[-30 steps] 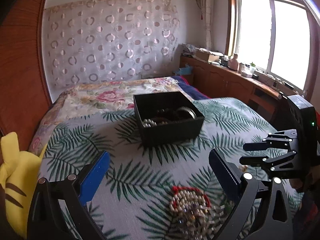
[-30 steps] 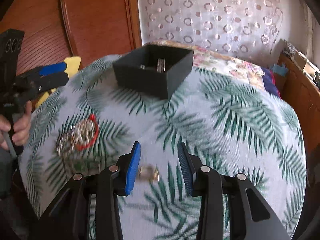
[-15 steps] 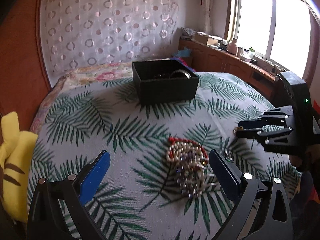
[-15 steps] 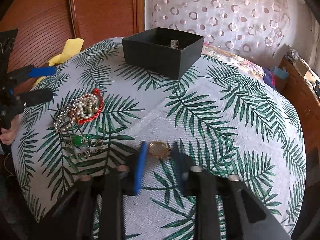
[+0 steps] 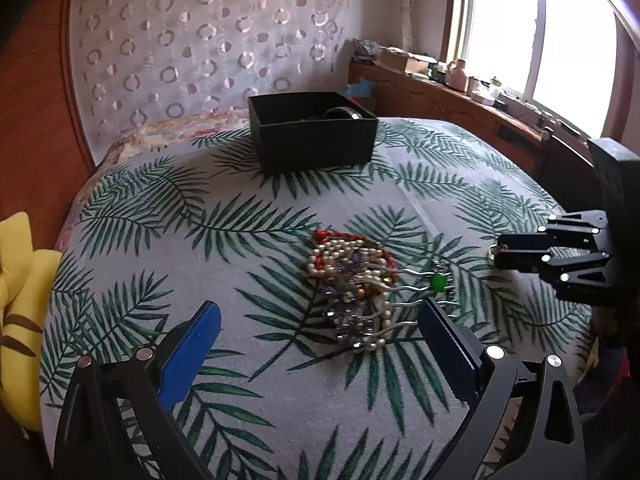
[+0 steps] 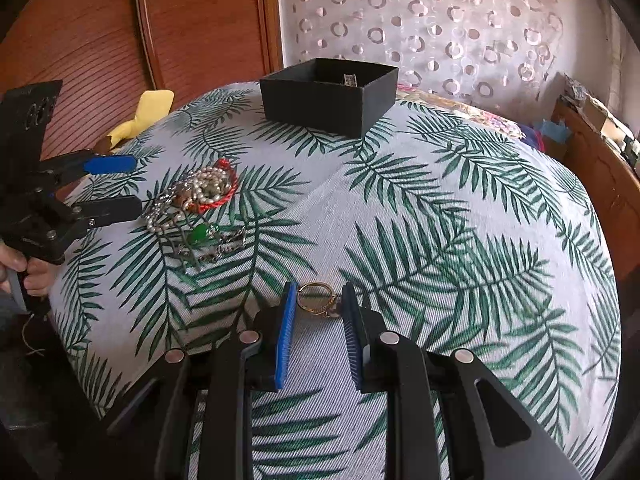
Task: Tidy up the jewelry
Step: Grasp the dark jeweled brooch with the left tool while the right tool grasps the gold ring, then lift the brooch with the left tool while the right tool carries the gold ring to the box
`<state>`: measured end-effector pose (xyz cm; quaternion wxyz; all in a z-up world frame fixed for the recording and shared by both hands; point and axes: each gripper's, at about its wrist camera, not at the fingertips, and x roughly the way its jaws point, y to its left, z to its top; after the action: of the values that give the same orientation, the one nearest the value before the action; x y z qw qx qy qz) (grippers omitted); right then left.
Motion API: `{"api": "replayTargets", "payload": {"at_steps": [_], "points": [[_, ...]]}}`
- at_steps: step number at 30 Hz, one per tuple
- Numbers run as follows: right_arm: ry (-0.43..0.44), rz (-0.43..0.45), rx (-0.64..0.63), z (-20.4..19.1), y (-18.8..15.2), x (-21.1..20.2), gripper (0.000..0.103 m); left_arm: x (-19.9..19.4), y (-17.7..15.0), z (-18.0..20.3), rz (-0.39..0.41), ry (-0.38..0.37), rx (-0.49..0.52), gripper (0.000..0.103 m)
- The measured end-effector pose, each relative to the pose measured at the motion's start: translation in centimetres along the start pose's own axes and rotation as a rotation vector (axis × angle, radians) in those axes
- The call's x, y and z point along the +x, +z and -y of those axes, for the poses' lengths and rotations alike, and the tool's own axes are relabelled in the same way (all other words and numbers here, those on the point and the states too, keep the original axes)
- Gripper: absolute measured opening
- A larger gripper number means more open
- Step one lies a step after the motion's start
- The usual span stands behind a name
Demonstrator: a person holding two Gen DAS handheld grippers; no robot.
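Note:
A heap of pearl and red bead jewellery [image 5: 352,276] [image 6: 196,196] lies on the palm-leaf bedspread [image 5: 248,220], with a green-beaded hairpin [image 5: 438,280] [image 6: 198,235] beside it. My left gripper [image 5: 320,312] [image 6: 120,184] is open, its blue pads just short of the heap and to either side of it. My right gripper [image 6: 318,300] [image 5: 498,250] is shut on a small gold ring [image 6: 316,298], which sits between the pad tips. A black open box [image 5: 316,140] [image 6: 332,96] stands farther back on the bed with a bangle inside.
A yellow plush toy [image 5: 20,300] [image 6: 152,108] lies at the left edge of the bed by the wooden headboard [image 6: 100,40]. A wooden cabinet [image 5: 460,100] with clutter runs under the window. A hand [image 6: 24,272] holds the left gripper's handle.
The right jaws have narrowed around the gold ring. The left gripper has come down and closer to the jewellery heap, still open.

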<state>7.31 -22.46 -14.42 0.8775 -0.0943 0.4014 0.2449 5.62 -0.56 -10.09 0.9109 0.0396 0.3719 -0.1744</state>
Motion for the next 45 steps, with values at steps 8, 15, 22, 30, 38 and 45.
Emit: {"api": "replayTargets", "payload": {"at_steps": [8, 15, 22, 30, 38, 45], "points": [[-0.004, 0.013, 0.006, 0.0, -0.1, 0.0, 0.025, 0.7, 1.0, 0.4, -0.018, -0.035, -0.006, 0.063], [-0.001, 0.016, 0.01, 0.1, -0.2, -0.1, 0.026, 2.4, 1.3, 0.3, -0.066, -0.043, -0.017, 0.042], [0.012, 0.018, 0.015, 0.0, 0.0, 0.0, 0.026, 2.3, 1.2, 0.4, -0.072, -0.061, -0.013, 0.02], [0.012, 0.018, 0.015, 0.0, 0.0, 0.0, 0.026, 1.4, 1.4, 0.0, -0.049, -0.007, 0.008, 0.02], [0.013, 0.018, 0.016, 0.1, 0.0, 0.0, 0.025, 0.4, 2.2, -2.3, -0.024, 0.062, -0.007, 0.02], [-0.013, 0.028, 0.005, -0.3, 0.1, -0.3, 0.025, -0.4, 2.6, -3.7, 0.012, 0.083, -0.046, 0.02]]}}
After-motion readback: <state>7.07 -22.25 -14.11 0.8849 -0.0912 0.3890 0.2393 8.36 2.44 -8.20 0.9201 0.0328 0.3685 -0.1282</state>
